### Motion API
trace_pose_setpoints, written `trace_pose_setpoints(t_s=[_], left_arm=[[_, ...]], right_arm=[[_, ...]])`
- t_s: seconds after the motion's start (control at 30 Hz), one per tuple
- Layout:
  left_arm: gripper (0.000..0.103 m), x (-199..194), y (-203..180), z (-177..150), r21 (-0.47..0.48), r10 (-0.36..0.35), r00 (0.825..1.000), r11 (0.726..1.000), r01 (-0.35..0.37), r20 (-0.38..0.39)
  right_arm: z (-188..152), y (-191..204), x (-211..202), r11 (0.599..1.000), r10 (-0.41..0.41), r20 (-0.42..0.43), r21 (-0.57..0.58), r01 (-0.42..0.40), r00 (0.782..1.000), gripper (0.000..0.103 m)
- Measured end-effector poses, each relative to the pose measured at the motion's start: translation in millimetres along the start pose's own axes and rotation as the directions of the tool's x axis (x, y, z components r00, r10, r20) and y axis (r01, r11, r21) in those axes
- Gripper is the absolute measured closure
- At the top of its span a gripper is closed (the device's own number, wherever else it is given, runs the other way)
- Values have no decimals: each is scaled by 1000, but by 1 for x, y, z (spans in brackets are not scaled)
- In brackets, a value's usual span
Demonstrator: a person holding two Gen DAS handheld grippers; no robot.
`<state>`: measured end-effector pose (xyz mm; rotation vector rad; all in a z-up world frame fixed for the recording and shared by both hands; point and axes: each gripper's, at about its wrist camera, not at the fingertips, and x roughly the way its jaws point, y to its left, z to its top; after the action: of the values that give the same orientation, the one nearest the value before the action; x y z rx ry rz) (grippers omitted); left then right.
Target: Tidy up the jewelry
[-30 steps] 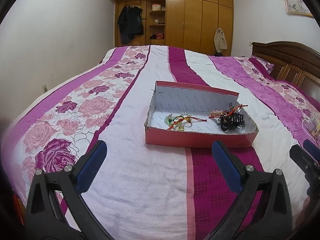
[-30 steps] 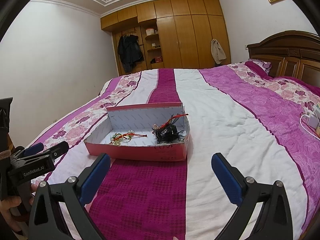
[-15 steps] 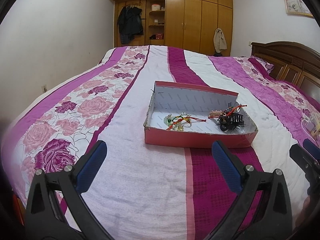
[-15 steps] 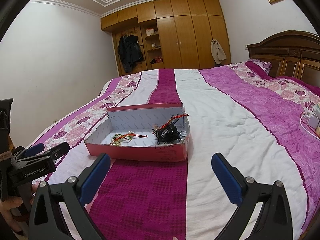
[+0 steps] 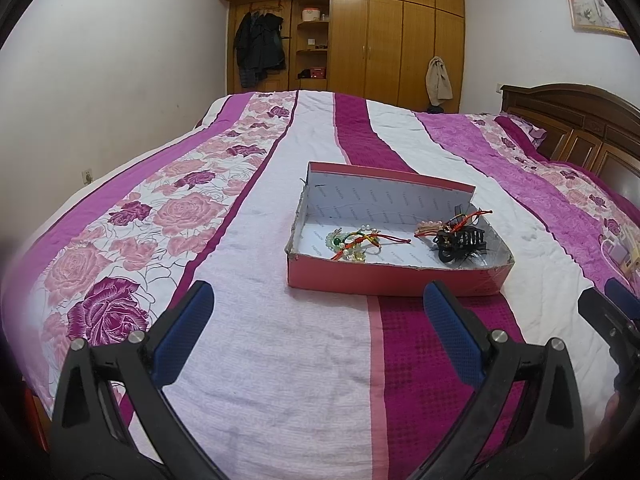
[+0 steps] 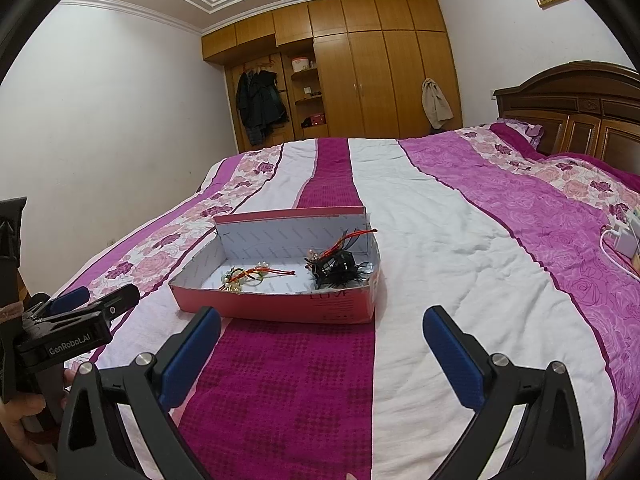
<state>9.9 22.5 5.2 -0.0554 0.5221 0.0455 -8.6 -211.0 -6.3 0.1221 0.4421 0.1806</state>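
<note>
On the quilted, rose-patterned bed sits a shallow red cardboard box holding beaded, corded bracelets beside a black claw hair clip, while the left gripper and right gripper hover short of it, jaws apart and empty.

A bedroom in a home.

A wide bed with a pink, purple and white rose-patterned quilt fills the lower frame, its carved dark wooden headboard at the right edge. A wall of wooden wardrobes stands at centre top, dark coats hanging in its open bay, and a framed picture hangs upper right.
</note>
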Motion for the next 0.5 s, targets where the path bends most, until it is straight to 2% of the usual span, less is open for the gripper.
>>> trace_pose_setpoints(t_s=[0.5], left_arm=[[5, 1, -1, 0, -2, -3, 1000, 1000, 3, -2]], right_arm=[[0, 0, 0, 1000, 0, 0, 0, 0, 1000, 0]])
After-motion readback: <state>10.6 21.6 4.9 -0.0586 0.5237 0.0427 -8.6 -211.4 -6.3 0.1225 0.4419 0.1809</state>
